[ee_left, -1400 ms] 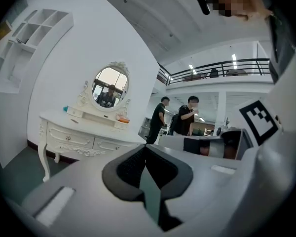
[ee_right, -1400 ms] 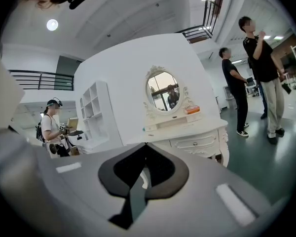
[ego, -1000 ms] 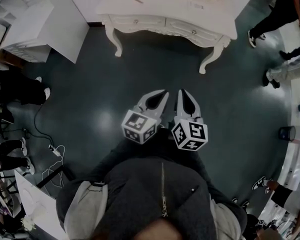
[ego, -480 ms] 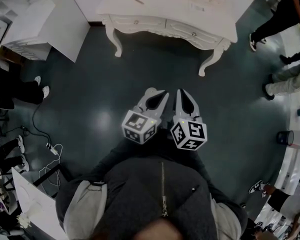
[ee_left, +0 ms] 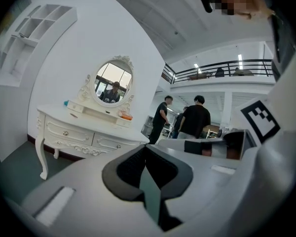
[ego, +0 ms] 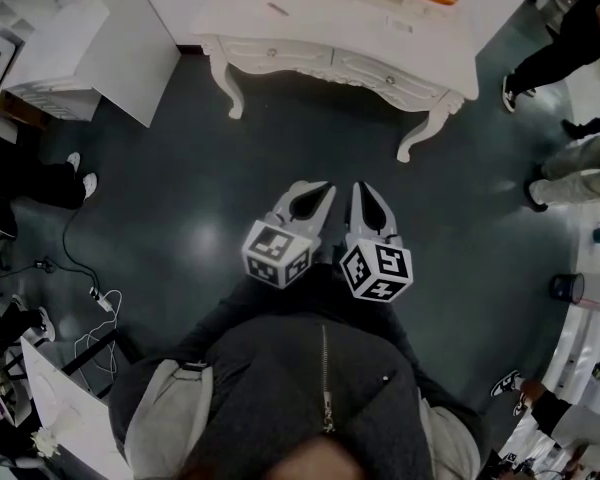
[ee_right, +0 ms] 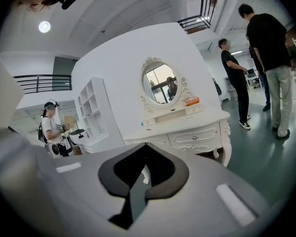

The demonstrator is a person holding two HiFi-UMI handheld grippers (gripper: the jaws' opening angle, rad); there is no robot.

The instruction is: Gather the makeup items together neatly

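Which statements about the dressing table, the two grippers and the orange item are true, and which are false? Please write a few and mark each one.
1. The white dressing table carries an oval mirror. True.
2. The left gripper rests on the dressing table. False: it is held over the dark floor, apart from the table.
3. The left gripper and the right gripper are both shut, with nothing between their jaws. True.
4. The orange item lies on the floor. False: it sits on the dressing table, near the foot of the mirror.
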